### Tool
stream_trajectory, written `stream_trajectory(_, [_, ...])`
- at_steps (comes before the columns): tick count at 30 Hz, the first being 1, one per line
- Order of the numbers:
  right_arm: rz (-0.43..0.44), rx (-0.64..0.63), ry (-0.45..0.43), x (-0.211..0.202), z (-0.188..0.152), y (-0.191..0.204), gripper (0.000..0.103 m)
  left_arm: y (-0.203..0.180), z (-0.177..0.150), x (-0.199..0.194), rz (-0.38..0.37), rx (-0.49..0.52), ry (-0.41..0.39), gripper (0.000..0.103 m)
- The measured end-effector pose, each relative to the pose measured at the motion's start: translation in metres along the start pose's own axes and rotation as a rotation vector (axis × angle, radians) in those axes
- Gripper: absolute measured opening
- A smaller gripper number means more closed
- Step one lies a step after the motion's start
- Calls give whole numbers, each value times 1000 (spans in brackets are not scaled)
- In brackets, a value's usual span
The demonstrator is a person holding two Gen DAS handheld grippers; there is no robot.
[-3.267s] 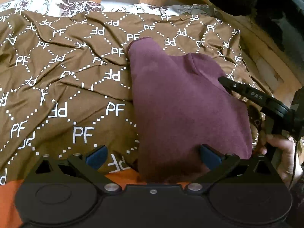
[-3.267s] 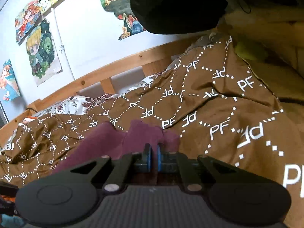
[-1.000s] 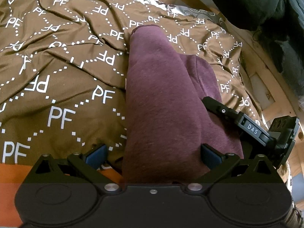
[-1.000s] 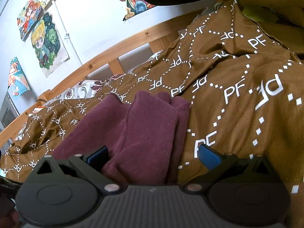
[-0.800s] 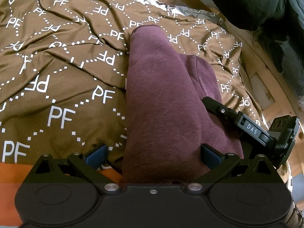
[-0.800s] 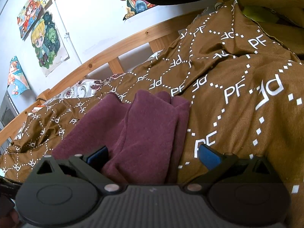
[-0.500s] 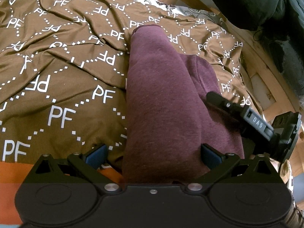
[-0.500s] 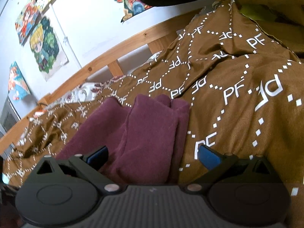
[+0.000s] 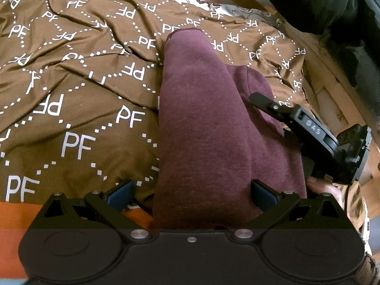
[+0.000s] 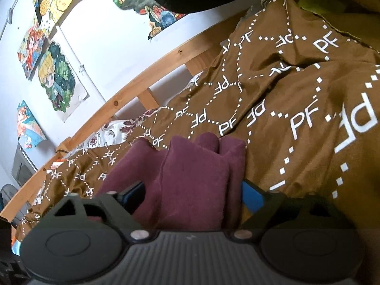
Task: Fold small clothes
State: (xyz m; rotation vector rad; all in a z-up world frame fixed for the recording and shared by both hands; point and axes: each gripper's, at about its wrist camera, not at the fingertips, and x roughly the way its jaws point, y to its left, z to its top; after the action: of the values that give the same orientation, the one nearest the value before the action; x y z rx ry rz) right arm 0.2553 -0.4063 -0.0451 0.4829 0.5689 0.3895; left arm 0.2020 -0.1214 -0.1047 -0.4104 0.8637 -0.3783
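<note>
Bedspread [image 9: 78,109]: brown, printed with white dotted diamonds and "PF" letters, lying wrinkled and covering nearly the whole bed.

Bed frame [image 10: 133,87]: pale wood rail running along the far side of the bedspread, against a white wall.

Posters [image 10: 58,80]: cartoon pictures hanging on that wall above the rail.

Dark bundle [image 9: 315,2]: black fabric sitting at the upper right of the left wrist view, beyond the bedspread's edge.

Maroon garment [image 9: 204,128]: folded lengthwise into a long narrow stack, lying on the bedspread and reaching away from the left camera; in the right wrist view [image 10: 190,180] its layered folded edges are showing side by side.

Left gripper [image 9: 191,193]: jaws standing wide apart, straddling the near end of the garment, blue pads on either side.

Right gripper [image 10: 192,196]: jaws likewise spread, the garment's end lying between them; in the left wrist view it is showing at the garment's right edge [image 9: 299,123], one black finger resting over the cloth.
</note>
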Motion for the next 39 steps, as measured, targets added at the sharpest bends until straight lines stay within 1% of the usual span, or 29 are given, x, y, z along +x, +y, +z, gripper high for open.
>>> stream_trajectory(2, [-17,5,0,0,-1,0,74,0,0,0,3,2,-3,102])
stream_trajectory(5, [-18,27,-4,0,-1,-5,67,0,-1,1,2,3,-8,102])
stream_trajectory(15, [-28,8,-10,0,-6,-3,68,1,-1,1,-3,4,0,102])
stream_trajectory(28, [-34,9,-11,0,-9,-1,68,-7,13,5,18,51,64,102])
stream_trajectory(30, [-45,1,-10,0,-9,1,67,-8,14,5,19,60,69,102])
stream_trajectory(32, [-60,-7,-8,0,-9,3,63,-10,15,5,22,72,69,102])
stream_trajectory(34, [-68,-13,-6,0,-9,4,61,-12,15,4,27,87,63,102])
stream_trajectory(39, [-77,-23,-4,0,-9,7,60,-15,16,4,37,114,60,102])
